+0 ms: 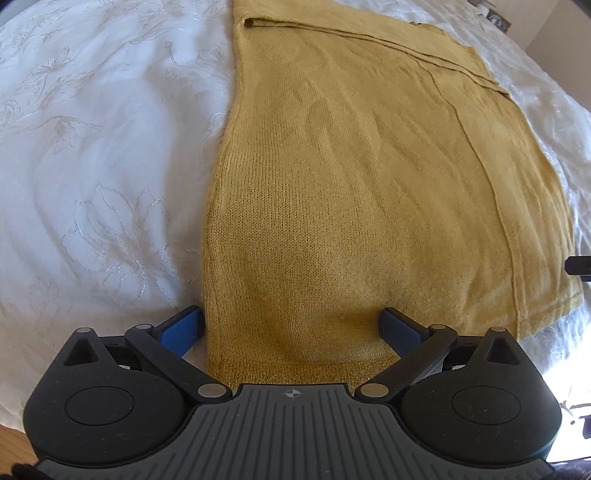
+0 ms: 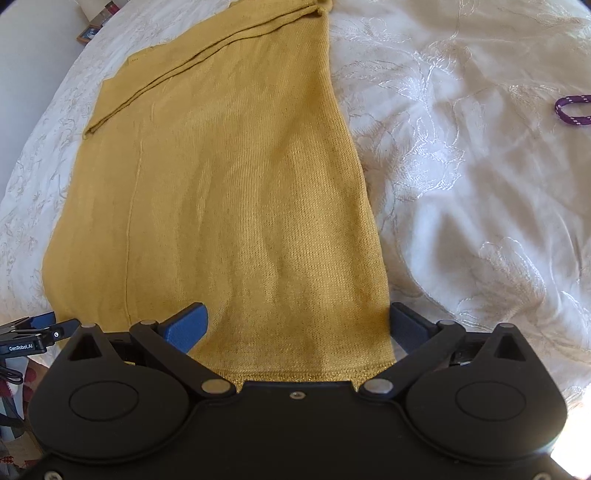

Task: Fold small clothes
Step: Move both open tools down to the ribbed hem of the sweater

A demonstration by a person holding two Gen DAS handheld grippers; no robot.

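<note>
A mustard-yellow knit garment lies flat on a white embroidered bedspread, with its sleeves folded across the far end. My left gripper is open over the garment's near left corner, its blue fingers standing either side of the hem. In the right wrist view the same garment stretches away, and my right gripper is open over its near right corner, the hem lying between the blue fingers. Neither gripper holds the cloth.
A purple rope loop lies on the bedspread at the far right. The left gripper's body shows at the left edge of the right wrist view. Small items stand beyond the bed's far edge.
</note>
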